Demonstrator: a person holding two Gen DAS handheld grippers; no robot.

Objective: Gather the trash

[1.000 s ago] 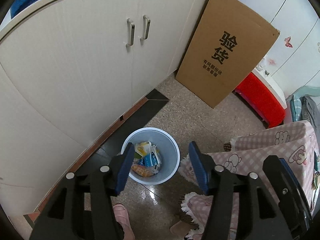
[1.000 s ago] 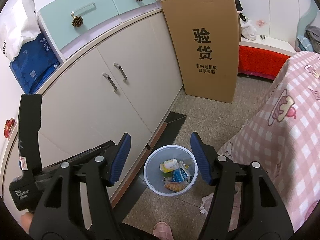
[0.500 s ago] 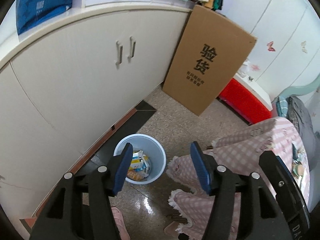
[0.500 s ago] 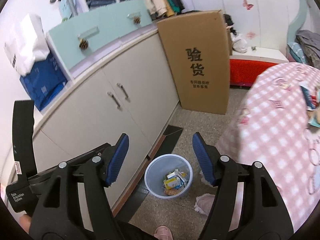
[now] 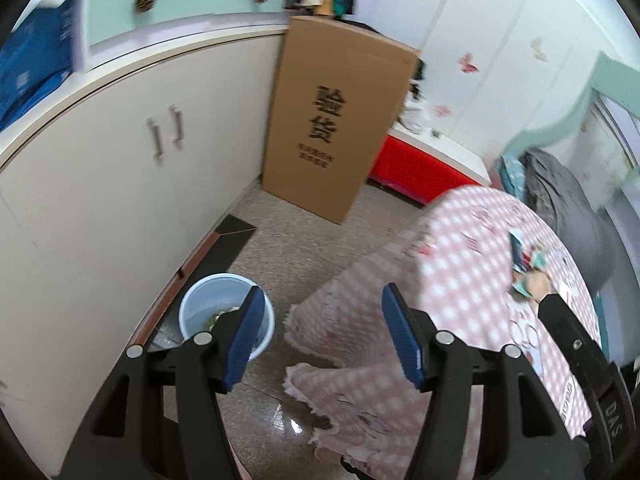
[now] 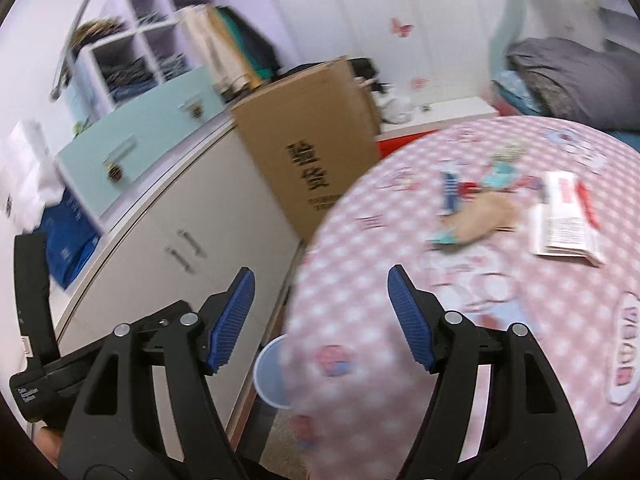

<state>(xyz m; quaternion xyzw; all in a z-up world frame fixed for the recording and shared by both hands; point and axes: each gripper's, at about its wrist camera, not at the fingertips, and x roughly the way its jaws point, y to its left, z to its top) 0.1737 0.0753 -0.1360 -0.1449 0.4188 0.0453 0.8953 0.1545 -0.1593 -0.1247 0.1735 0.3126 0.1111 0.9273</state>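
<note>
**Both grippers empty, jaws apart; trash split between bin and table**

Landmark: pink checked table (image 6: 500,320).

Left gripper (image 5: 322,336): jaws well apart, have just been opening a little, nothing between the blue pads. It hangs beside the table's near edge, over bare speckled floor (image 5: 296,256).

Right gripper (image 6: 320,316): jaws well apart, have just been opening, nothing held. It hangs at the table's rounded left edge.

Pale blue bin (image 5: 224,316): on the floor left of the table, close against the white cabinet (image 5: 132,200); some scraps inside. In the right view only a sliver of its rim shows past the cloth edge.

Wrappers (image 6: 476,204) and a white-and-red leaflet (image 6: 564,220): on the tabletop, toward its far side, blurred.

Cardboard box (image 5: 340,120): upright beyond the table, against the cabinet's end. An open floor strip runs between cabinet and table.
</note>
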